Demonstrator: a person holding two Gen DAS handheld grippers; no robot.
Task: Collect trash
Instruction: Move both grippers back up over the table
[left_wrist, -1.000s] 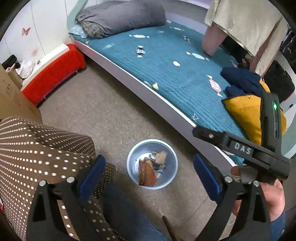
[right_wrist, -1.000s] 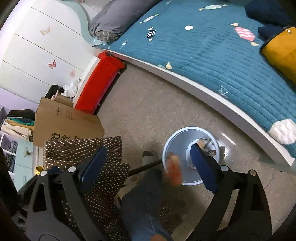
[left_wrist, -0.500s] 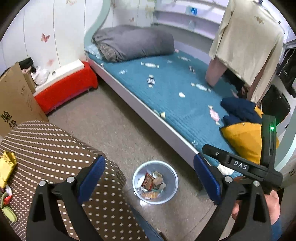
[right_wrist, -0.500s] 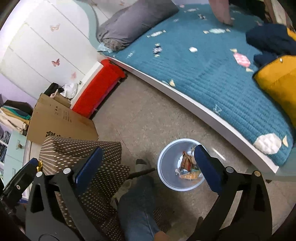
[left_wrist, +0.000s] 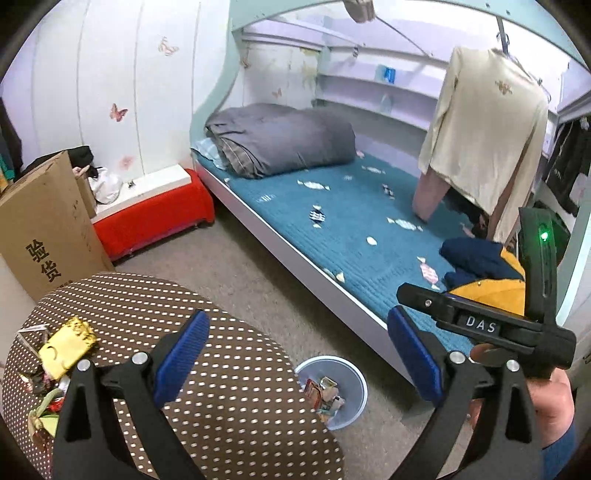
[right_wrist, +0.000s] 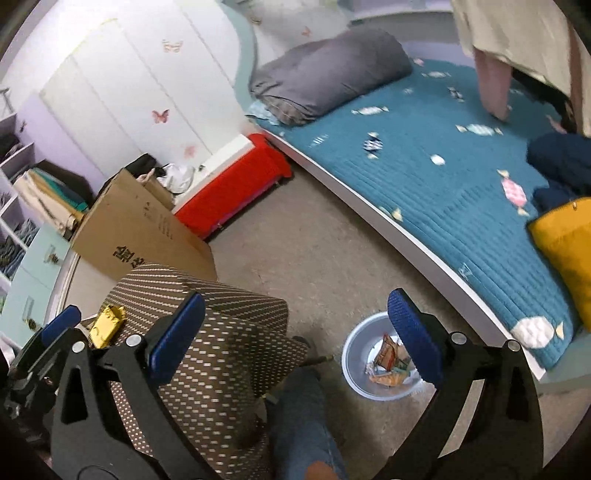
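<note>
A pale blue bin (left_wrist: 355, 373) stands on the floor between the table and the bed, with several wrappers (left_wrist: 325, 397) inside. In the right wrist view the bin (right_wrist: 351, 356) is partly behind my right finger. A gold wrapper (left_wrist: 68, 345) and other scraps (left_wrist: 42, 404) lie on the polka-dot table (left_wrist: 229, 387) at the far left. My left gripper (left_wrist: 297, 360) hovers open and empty over the table's edge. My right gripper (right_wrist: 295, 332) is open and empty above the floor. Its black body (left_wrist: 480, 325) shows at the right, held by a hand (left_wrist: 552, 402).
A bed with a teal cover (left_wrist: 351, 236) runs along the right, carrying a grey duvet (left_wrist: 280, 140) and a yellow cushion (right_wrist: 565, 236). A cardboard box (left_wrist: 40, 236) and a red bench (left_wrist: 155, 214) stand at the left. A jeans-clad leg (right_wrist: 303, 424) is beside the bin.
Both grippers have risen and tilted up away from the bin, which looks smaller. An orange wrapper falling a second ago lies in the bin. The tabletop trash has come into view.
</note>
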